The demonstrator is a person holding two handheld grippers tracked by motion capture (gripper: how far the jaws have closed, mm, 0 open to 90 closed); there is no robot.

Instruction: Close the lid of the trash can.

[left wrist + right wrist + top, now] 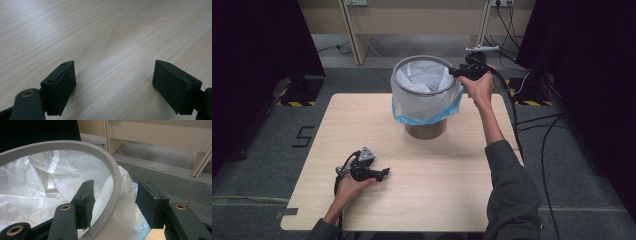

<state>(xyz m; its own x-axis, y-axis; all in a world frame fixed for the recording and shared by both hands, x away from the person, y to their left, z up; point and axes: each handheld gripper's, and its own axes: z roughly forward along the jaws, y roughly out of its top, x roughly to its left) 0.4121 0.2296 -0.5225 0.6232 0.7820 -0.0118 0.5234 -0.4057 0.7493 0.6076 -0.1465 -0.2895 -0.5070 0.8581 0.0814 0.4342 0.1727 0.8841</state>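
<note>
At the table's far edge stands the bin [424, 95] with its bag [37, 185]. The right gripper [113, 202], jaws apart, straddles the grey ring [113, 180]; it should press evenly without tearing plastic. The left gripper [113, 87] rests open, near left.

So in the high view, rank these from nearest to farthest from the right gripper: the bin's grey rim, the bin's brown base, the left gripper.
From the right gripper:
1. Grey rim, right at the jaws, which stand either side of it at the bin's right edge.
2. Brown base, below the bag's blue hem, toward the person.
3. Left gripper, on the table's near left part.
</note>
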